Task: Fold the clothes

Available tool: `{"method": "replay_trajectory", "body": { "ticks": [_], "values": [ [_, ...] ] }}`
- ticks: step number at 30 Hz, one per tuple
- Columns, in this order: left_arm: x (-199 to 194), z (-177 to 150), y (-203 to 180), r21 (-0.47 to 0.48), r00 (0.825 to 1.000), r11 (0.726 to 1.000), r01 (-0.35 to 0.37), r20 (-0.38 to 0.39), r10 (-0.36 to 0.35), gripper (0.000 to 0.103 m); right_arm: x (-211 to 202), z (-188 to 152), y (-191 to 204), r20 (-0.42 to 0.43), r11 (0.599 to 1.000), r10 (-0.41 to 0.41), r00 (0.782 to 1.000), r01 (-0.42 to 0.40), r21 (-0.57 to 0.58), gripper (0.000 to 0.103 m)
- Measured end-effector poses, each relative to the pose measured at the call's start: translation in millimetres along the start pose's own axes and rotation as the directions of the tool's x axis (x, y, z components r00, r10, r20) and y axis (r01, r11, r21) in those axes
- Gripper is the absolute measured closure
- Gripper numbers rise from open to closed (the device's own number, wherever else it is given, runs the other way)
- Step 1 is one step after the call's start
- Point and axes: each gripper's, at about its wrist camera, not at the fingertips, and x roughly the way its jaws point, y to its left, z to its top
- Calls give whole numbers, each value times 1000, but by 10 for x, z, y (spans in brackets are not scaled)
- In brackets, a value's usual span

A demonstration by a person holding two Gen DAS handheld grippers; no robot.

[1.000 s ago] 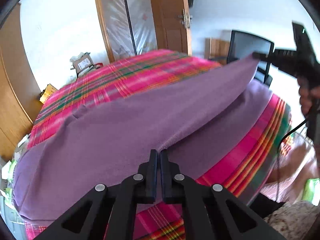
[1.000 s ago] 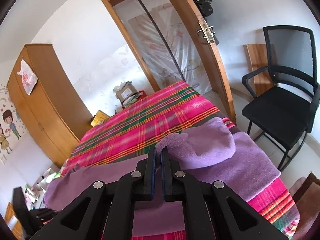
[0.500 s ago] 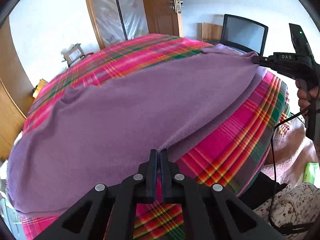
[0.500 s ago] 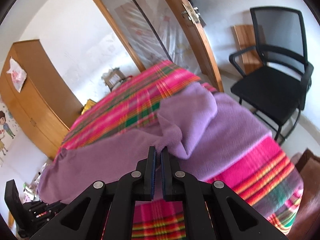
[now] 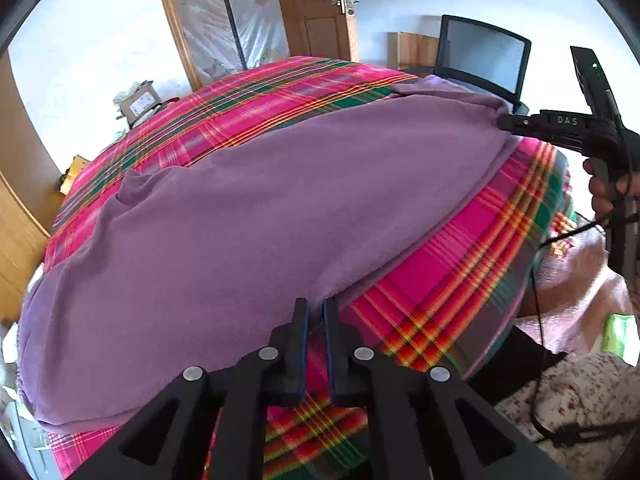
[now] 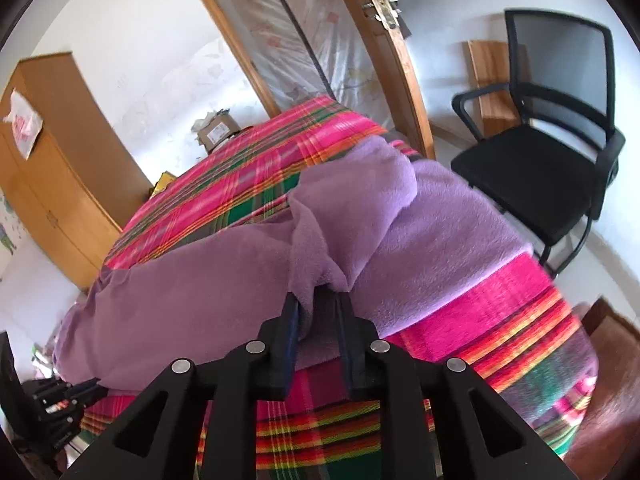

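The big purple fleece garment lay spread across the pink, green and orange plaid bedspread, covering most of the near half of the bed. What kind of garment it was stayed hard to say; only a small flap poked up on its far left edge, and its left end ran off over the side of the bed out of sight.

The left tool sat low at the garment's near hem. Its fingers were close together with a thin slit between them, and the fleece edge came right down to the tips. Whether any cloth was really caught in there was impossible to tell, since the tips covered that spot.

The right tool was easier to read in its own view: its fingers stood a little apart with a bunched fold of the purple fleece sitting between them, so it had hold of the cloth. From the left camera, the same tool showed up at the garment's far right corner, with the person's hand on the grip, partly cut off by the frame edge.

Behind the bed stood a black mesh office chair, a wooden door and a wooden wardrobe. The near bedspread edge looked smeared with blur.
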Motion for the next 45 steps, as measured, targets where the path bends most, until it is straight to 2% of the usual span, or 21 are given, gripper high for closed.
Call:
{"method": "replay_trajectory", "body": {
  "ticks": [8,10,16,19,22,24,27,29,33,34,37,45],
  "values": [
    [-213,172,155,-66,989,990,125,84,-120,96,-194,297,78,93,996,-52,994,59,-71,81],
    [-216,233,159,-69,987,988,136,101,-129,96,-162,400,129,98,993,-54,994,64,-96,75],
    [7,374,136,-87,987,985,151,72,-145,96,339,662,423,-6,964,-83,996,79,-253,73],
    [119,445,124,-96,987,983,158,58,-153,95,585,700,551,-62,946,-80,995,56,-320,71],
    [231,516,112,-105,986,981,165,44,-161,94,796,704,633,-103,923,-115,988,68,-380,69],
    [305,563,105,-111,985,979,169,35,-166,94,924,709,651,-116,904,-180,977,118,-410,68],
    [415,632,92,-120,984,977,176,20,-175,94,988,708,601,-141,905,-189,972,117,-408,69],
    [452,646,71,-112,985,978,174,8,-174,93,1024,692,593,-153,895,-215,965,132,-426,70],
    [480,657,37,-106,986,981,164,1,-165,93,1080,642,602,-154,873,-253,955,157,-461,90],
    [484,657,32,-105,987,981,163,1,-164,93,1078,636,606,-151,871,-253,956,157,-465,93],
    [495,657,20,-113,987,980,162,-2,-163,92,1025,651,611,-133,878,-234,963,150,-454,97],
    [498,687,-56,-107,986,980,166,-4,-167,92,665,815,349,-21,927,-179,984,162,-338,99]
  ]
}}
